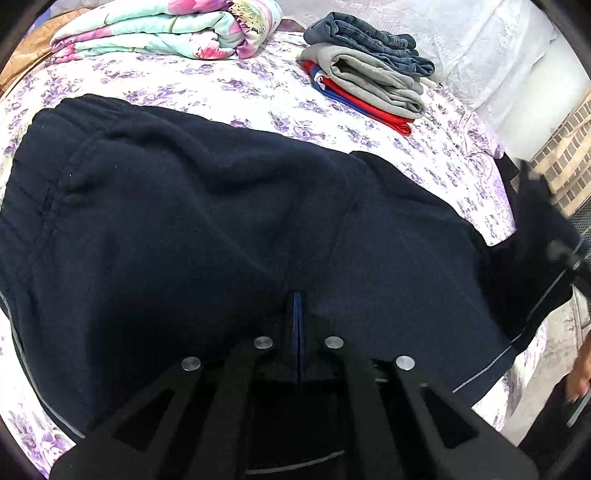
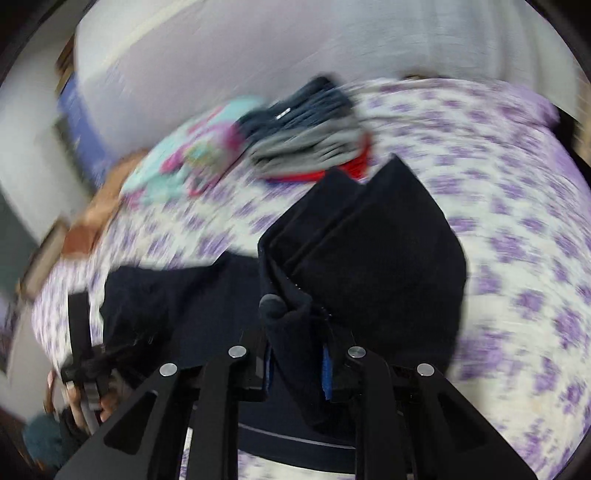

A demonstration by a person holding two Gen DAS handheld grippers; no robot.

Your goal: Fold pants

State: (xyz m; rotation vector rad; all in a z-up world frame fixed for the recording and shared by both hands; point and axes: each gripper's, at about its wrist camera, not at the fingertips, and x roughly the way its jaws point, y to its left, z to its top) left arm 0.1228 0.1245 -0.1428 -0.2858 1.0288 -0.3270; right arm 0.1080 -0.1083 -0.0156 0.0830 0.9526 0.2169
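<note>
Dark navy sweatpants lie spread across the floral bed, waistband at the left, legs running off to the right. My left gripper is low over the middle of the pants with its jaws closed together; whether cloth is pinched between them is not visible. My right gripper is shut on a bunched fold of the pants legs and holds them lifted above the bed. The right wrist view is motion-blurred. The right gripper also shows blurred at the right edge of the left wrist view.
A stack of folded clothes, jeans over grey over red, sits at the back right of the bed. A folded floral blanket lies at the back left. The bedsheet has purple flowers. White pillows stand behind.
</note>
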